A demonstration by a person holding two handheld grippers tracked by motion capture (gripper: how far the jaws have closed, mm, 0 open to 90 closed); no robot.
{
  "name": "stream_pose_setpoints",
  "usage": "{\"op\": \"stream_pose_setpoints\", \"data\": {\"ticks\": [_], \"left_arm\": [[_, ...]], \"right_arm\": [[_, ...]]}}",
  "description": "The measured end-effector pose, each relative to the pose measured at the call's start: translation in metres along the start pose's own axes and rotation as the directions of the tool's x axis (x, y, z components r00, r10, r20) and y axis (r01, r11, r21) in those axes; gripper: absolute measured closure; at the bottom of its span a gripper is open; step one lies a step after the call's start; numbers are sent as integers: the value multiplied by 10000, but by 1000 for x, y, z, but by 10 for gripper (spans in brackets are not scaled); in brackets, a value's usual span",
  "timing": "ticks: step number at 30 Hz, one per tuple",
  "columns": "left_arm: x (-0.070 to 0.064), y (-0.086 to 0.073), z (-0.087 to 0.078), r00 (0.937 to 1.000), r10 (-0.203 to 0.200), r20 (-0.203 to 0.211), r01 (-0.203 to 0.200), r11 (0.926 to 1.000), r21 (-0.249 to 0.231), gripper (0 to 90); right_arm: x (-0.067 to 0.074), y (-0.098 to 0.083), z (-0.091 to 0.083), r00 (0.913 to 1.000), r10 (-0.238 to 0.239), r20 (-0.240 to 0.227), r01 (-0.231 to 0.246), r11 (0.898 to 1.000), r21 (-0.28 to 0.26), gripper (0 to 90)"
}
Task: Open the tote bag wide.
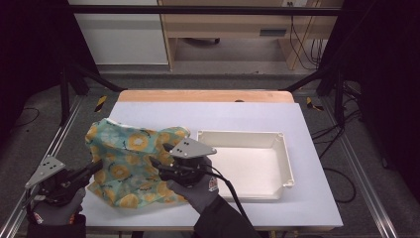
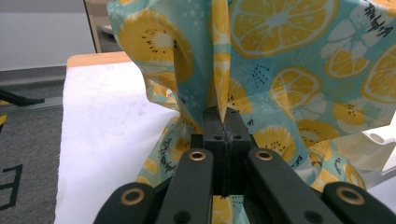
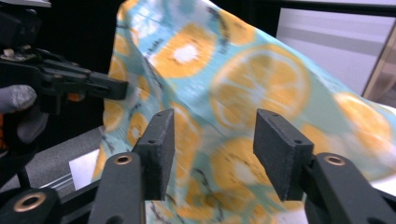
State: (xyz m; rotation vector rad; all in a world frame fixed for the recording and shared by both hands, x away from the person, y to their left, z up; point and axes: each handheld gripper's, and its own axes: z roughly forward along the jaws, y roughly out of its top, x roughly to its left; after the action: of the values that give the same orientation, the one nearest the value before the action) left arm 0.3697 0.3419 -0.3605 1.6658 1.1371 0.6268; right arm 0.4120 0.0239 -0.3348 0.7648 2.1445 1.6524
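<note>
A teal cloth printed with orange and kiwi slices [image 1: 130,161] lies bunched on the left half of the white table [image 1: 223,116], lifted at its left side. My left gripper [image 1: 97,166] is shut on a fold of that cloth [image 2: 280,60]; the fabric rises from between its closed jaws [image 2: 223,125]. Over the cloth's right part, my right gripper [image 1: 161,162] is held by a gloved hand. In the right gripper view its jaws [image 3: 212,149] stand open, a wide gap between the pads, with the cloth [image 3: 243,79] hanging just beyond them. The left gripper [image 3: 117,88] shows there pinching the cloth's far edge.
A shallow white tray [image 1: 241,133] stands on the table's right half, just right of the cloth and my right hand. A wooden strip [image 1: 205,95] runs along the table's far edge. Metal rails flank the table and cables lie on the floor at the right.
</note>
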Motion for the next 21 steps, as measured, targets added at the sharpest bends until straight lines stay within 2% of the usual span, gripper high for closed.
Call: {"op": "stream_pose_setpoints", "data": {"ticks": [2,3,4,5,7,8,12,13,15,16,18,21], "left_arm": [[0,0,0,10000,-1,7,1,10000,0,900],[0,0,0,10000,5,5,-5,10000,-1,900],[0,0,0,10000,8,6,-8,10000,-5,900],[0,0,0,10000,9,5,-9,10000,-8,900],[1,0,-1,10000,3,6,-3,10000,-13,900],[1,0,-1,10000,3,6,-3,10000,-13,900],[1,0,-1,10000,-26,9,26,10000,-27,900],[1,0,-1,10000,-12,8,12,10000,-22,900],[1,0,-1,10000,0,1,0,10000,-10,900],[0,0,0,10000,7,1,-7,10000,11,900],[0,-1,0,10000,7,-2,-7,10000,26,900],[0,-2,1,10000,10,-8,-10,10000,93,900]], "right_arm": [[3,1,3,9999,-105,90,105,9999,25,474],[5,1,6,9996,-175,199,174,9998,59,504],[7,1,10,9990,-271,366,264,9995,200,561],[7,0,14,9979,-302,569,282,9990,360,707],[6,-2,15,9971,-324,684,296,9987,412,871],[6,-3,14,9978,-325,572,304,9988,374,900],[6,-3,9,9993,-319,218,315,9993,220,900],[9,-2,4,9993,-370,4,370,9993,72,900],[11,-2,2,9990,-415,-136,416,9991,39,900],[18,-5,0,9979,-535,-368,540,9985,105,900],[23,-11,1,9967,-655,-489,670,9973,299,900],[23,-23,7,9965,-492,-673,538,9962,691,900]]}}
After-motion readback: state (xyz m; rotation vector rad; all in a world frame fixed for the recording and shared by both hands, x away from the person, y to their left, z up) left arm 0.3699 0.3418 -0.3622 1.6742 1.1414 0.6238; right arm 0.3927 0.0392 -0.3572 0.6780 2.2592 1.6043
